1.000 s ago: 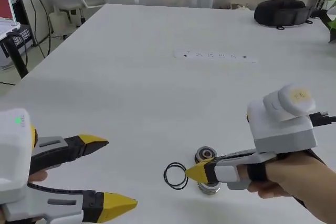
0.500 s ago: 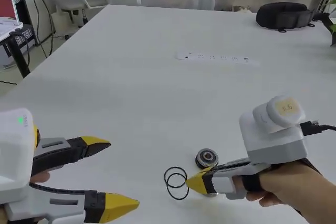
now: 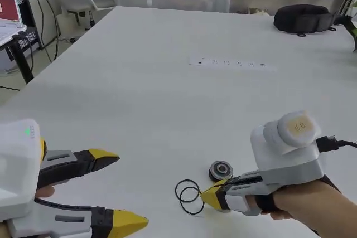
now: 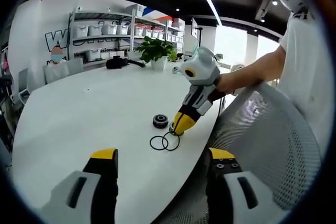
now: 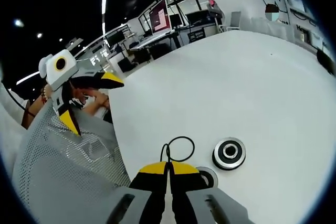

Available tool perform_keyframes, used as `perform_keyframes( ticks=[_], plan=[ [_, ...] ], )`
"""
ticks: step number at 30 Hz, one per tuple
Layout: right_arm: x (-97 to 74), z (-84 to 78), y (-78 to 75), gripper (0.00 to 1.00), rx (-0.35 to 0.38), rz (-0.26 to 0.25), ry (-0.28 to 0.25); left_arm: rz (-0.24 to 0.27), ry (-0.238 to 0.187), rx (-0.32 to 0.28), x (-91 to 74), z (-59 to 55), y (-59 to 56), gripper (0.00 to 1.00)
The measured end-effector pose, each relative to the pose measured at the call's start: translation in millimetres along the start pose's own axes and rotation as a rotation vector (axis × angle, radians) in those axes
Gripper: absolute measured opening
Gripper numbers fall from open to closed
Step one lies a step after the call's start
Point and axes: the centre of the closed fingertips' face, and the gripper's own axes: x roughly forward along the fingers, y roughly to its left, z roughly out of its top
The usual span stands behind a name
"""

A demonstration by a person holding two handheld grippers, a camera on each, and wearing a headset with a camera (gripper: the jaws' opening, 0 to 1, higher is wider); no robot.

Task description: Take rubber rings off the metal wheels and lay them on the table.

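right hand-held gripper (image 3: 204,197) has drawn back toward the person, jaws closed pinching a rubber ring (image 3: 192,205); left hand-held gripper (image 3: 129,189) gapes wide

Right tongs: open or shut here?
Shut: the right tongs show their yellow tips meeting along a thin seam in the right gripper view. Whether they pinch the black ring cannot be told.
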Motion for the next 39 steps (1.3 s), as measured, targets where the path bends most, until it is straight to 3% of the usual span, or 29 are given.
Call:
perform_keyframes(
  ticks=[22,39],
  plan=[
    [-3.6,5.8,-9.7,0.08,-0.006,-0.036,-0.024,0.002,0.004,0.0,-0.2,-0.2,1.0,0.65],
    [-17.1,24.7,-16.0,0.09,-0.018,-0.063,-0.1,0.004,0.007,-0.003,0.3,-0.7,2.0,0.65]
  ],
)
